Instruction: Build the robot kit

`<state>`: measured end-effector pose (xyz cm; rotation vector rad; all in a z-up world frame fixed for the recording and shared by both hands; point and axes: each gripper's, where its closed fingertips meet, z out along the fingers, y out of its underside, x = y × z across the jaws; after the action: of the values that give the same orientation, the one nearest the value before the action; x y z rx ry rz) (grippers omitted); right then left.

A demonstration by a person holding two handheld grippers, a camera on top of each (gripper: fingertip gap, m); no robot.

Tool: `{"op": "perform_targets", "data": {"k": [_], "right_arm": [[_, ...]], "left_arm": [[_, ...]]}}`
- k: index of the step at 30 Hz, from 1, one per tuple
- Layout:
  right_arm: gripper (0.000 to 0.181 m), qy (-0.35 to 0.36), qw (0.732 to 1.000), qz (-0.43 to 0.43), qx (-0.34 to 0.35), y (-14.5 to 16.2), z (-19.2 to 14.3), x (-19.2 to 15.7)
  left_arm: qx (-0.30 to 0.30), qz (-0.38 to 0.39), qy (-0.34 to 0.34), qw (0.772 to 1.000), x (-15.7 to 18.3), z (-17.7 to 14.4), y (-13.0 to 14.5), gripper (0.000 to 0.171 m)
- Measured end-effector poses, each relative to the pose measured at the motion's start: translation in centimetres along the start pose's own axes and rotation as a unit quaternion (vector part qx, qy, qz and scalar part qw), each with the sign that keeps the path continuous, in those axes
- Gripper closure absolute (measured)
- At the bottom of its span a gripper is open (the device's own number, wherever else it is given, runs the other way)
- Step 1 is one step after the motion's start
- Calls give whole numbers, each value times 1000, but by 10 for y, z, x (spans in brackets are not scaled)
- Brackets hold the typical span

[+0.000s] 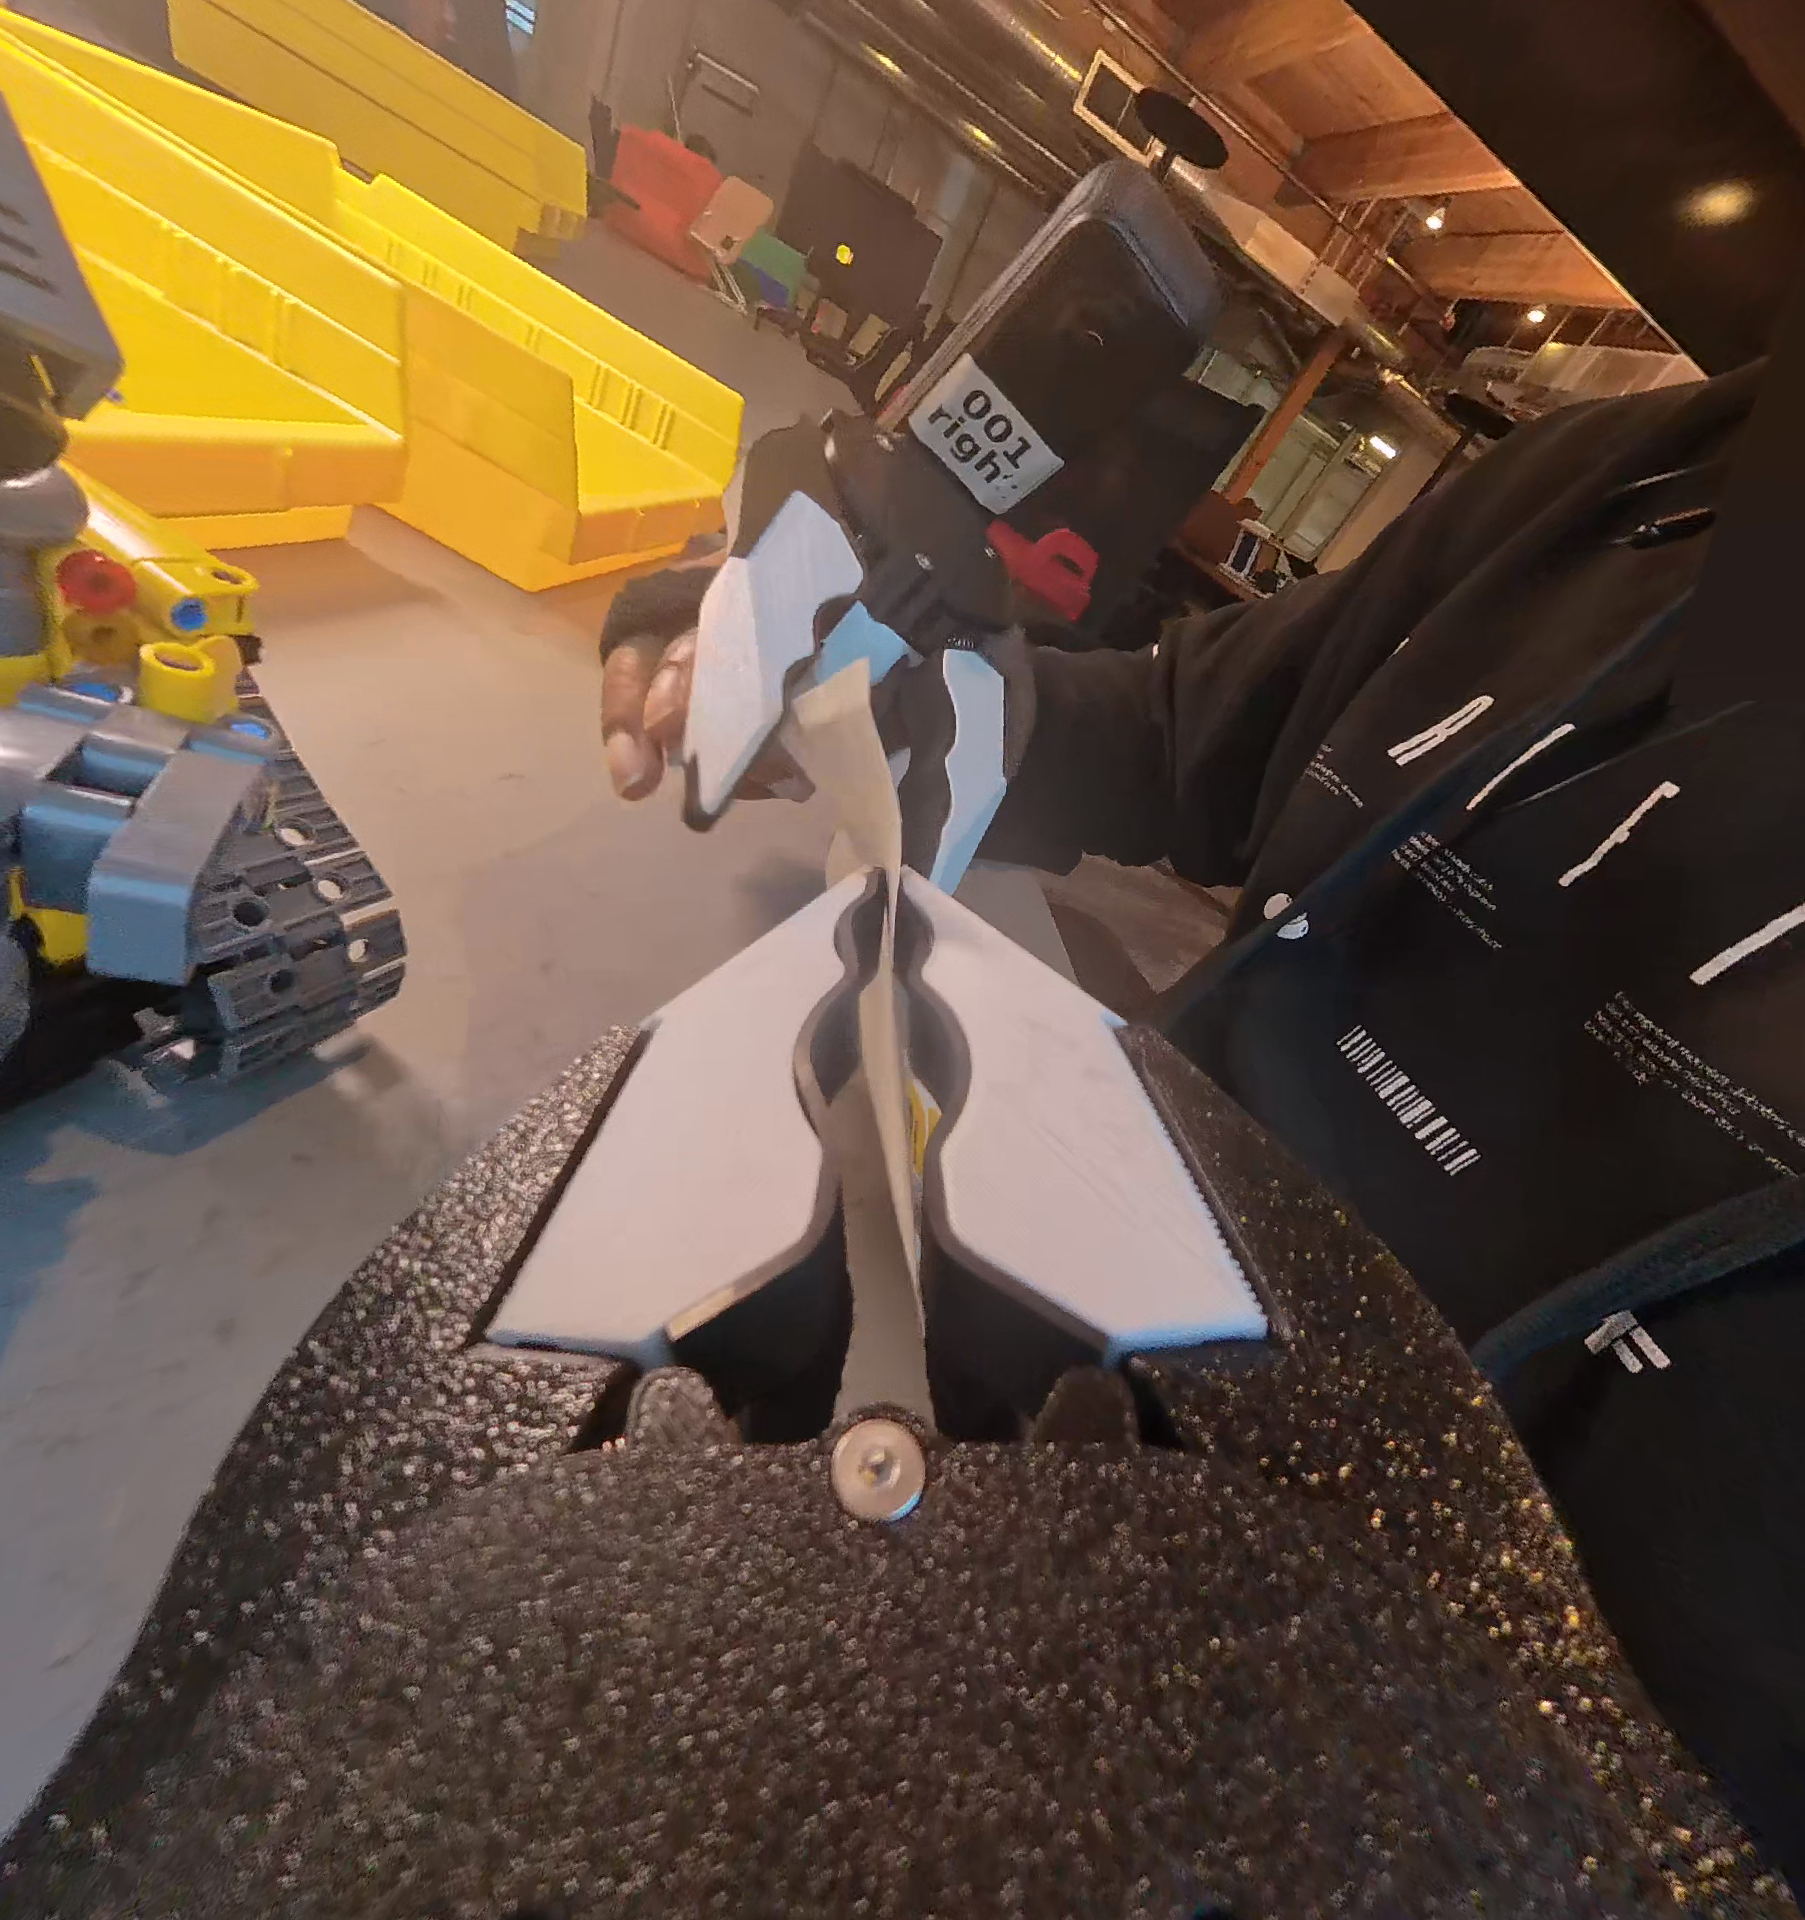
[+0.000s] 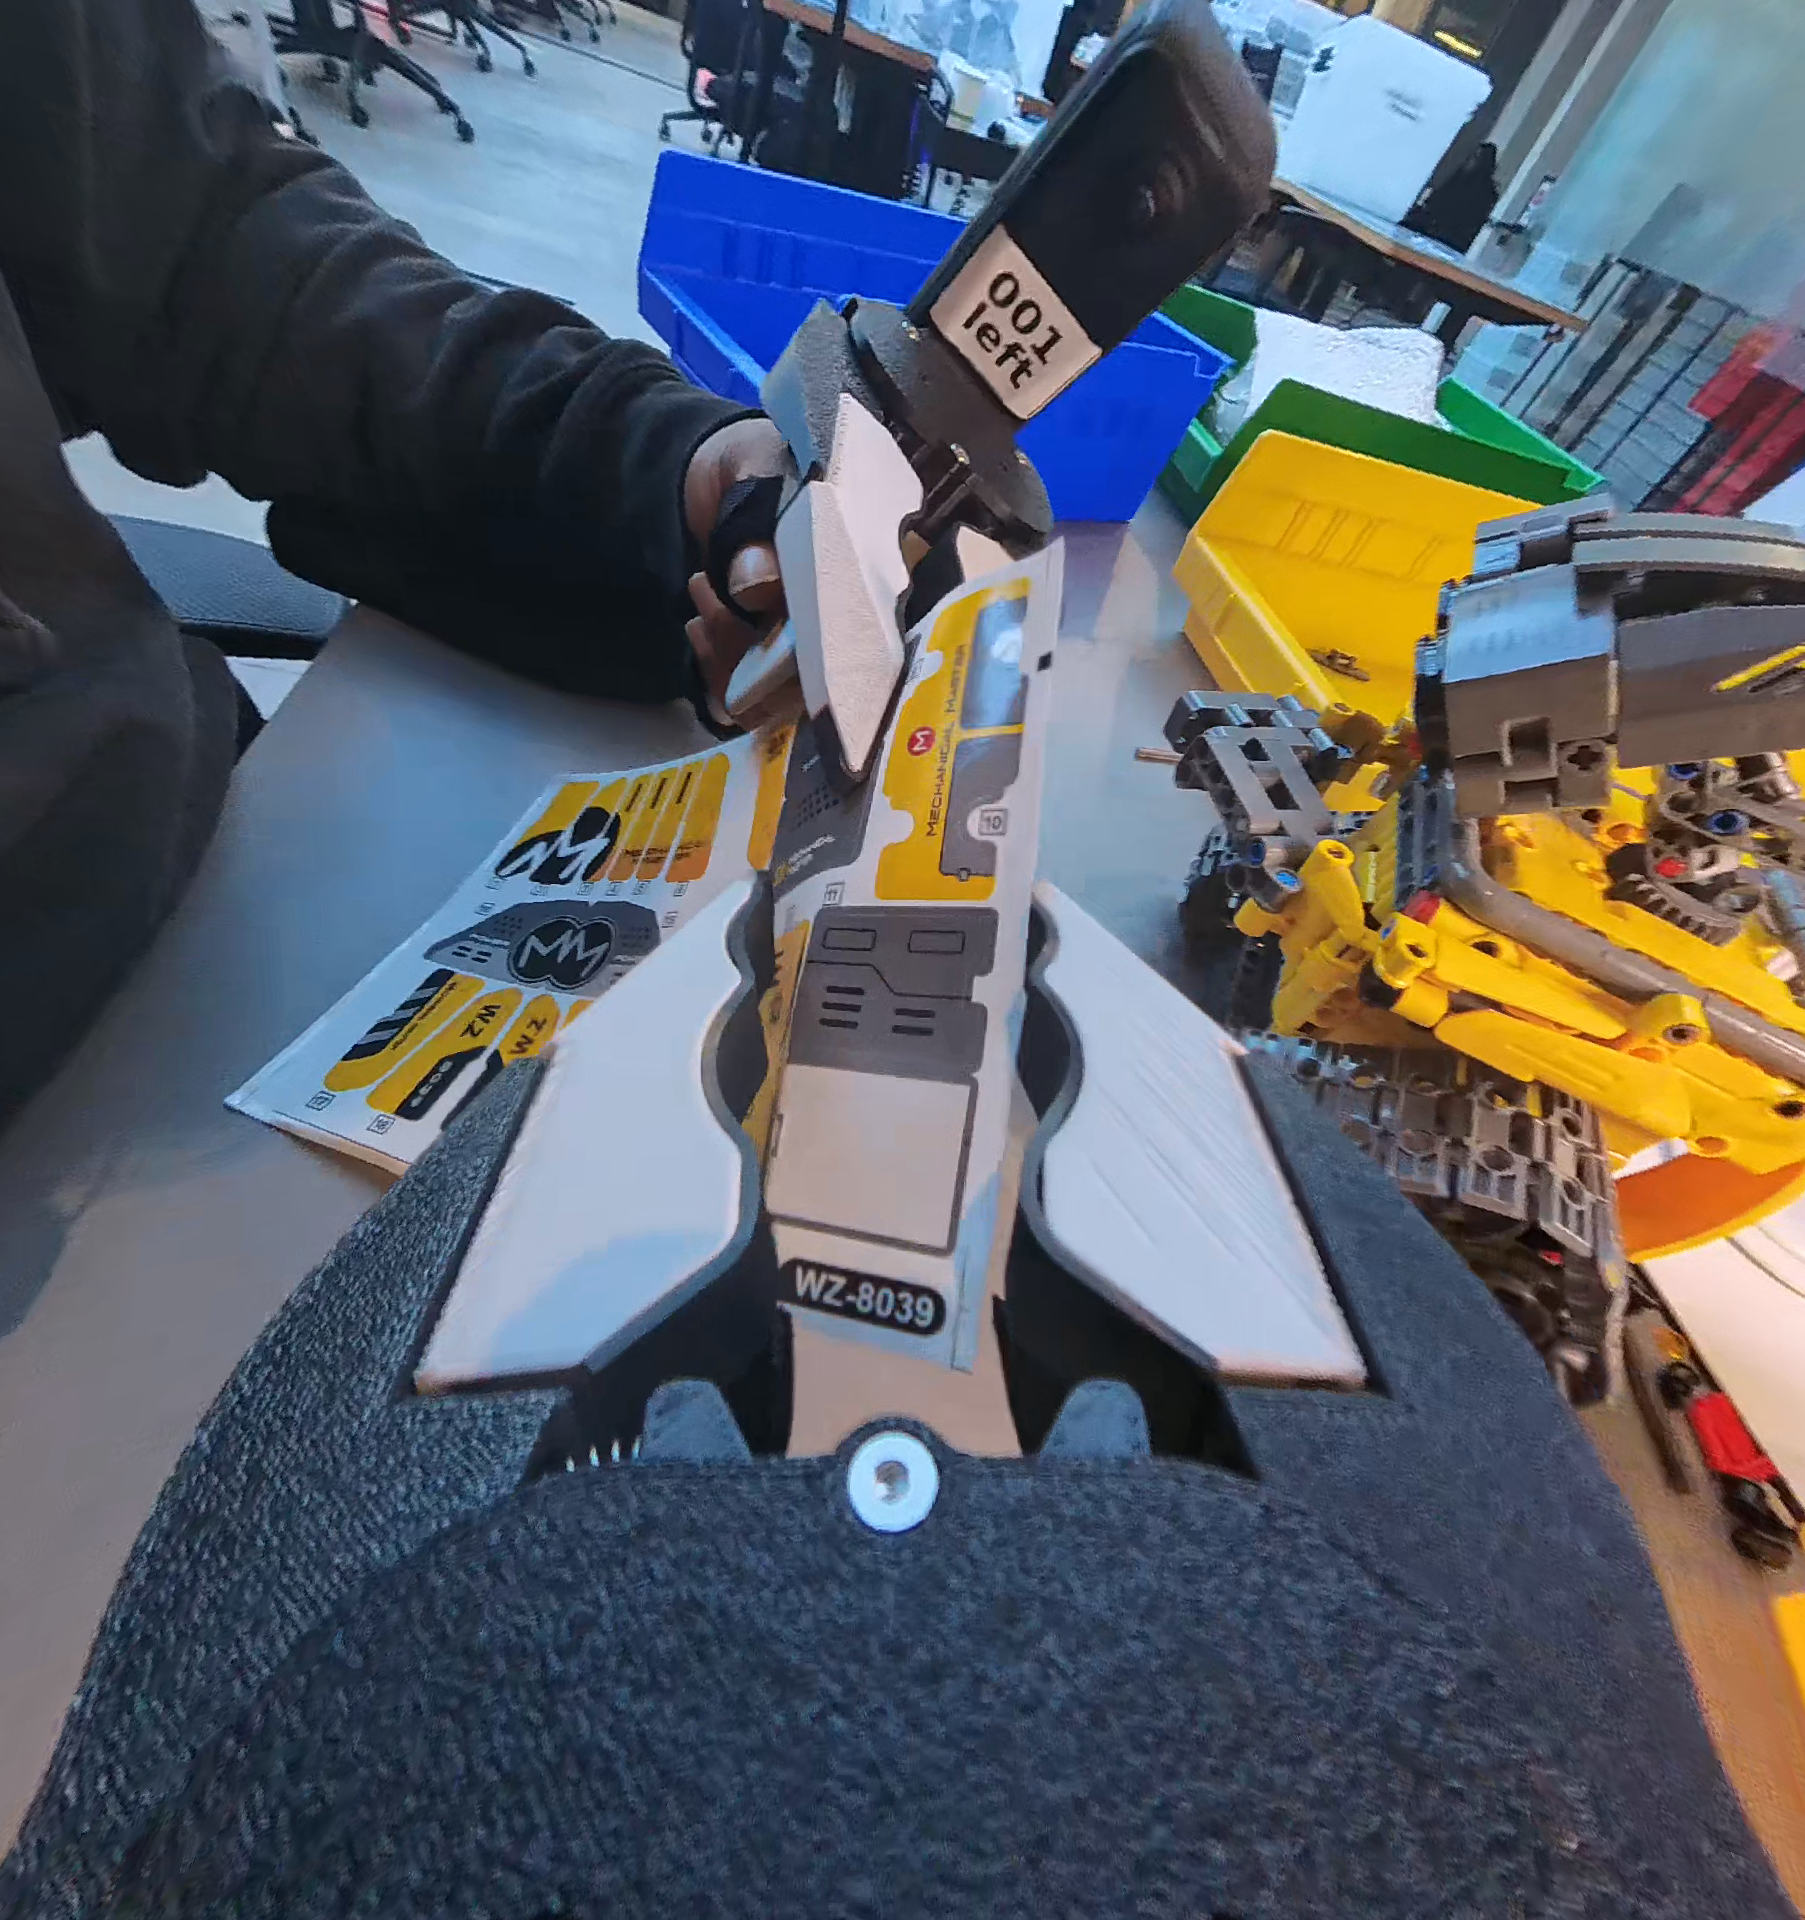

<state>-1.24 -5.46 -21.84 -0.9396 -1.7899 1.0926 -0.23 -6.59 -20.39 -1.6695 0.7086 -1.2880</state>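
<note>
My left gripper (image 1: pixel 882 894) is shut on a sticker sheet (image 1: pixel 867 790), which I see edge-on between its fingers. In the right wrist view the left gripper (image 2: pixel 856 764) pinches the upper part of this sheet (image 2: pixel 898 1039), printed with yellow and grey stickers, and holds it above the grey table (image 2: pixel 254 883). My right gripper (image 2: pixel 893 904) is open, and the sheet hangs face-on in the gap between its fingers. It also shows in the left wrist view (image 1: pixel 836 831), with the sheet passing between its spread fingers. More stickers (image 2: pixel 524 935) lie flat on the table; I cannot tell whether they belong to the same sheet.
A yellow and grey brick-built tracked vehicle (image 2: pixel 1500 935) stands on the table to the right and also shows in the left wrist view (image 1: pixel 150 831). Blue (image 2: pixel 773 270), green (image 2: pixel 1397 436) and yellow (image 2: pixel 1313 561) bins stand behind it. A person in a black sleeve (image 2: pixel 410 416) holds both grippers.
</note>
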Motion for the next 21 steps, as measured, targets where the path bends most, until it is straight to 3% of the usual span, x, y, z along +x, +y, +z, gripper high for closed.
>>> {"op": "perform_targets", "data": {"k": [5,8,13,18,21], "right_arm": [[166,-9,1000,21,8,0,-1,-2],[176,-42,993,107,6,5,2,-5],[181,-89,956,270,68,-6,-5,3],[181,-67,896,420,130,-4,-15,35],[181,-45,877,458,141,2,-17,47]], "left_arm": [[20,-14,-16,1000,-8,-5,-6,171],[16,-3,-29,999,-10,-6,-6,169],[-4,36,-82,996,-20,-8,-5,152],[9,180,-241,954,-41,-28,-30,136],[5,254,-276,927,-35,-26,-39,135]]}}
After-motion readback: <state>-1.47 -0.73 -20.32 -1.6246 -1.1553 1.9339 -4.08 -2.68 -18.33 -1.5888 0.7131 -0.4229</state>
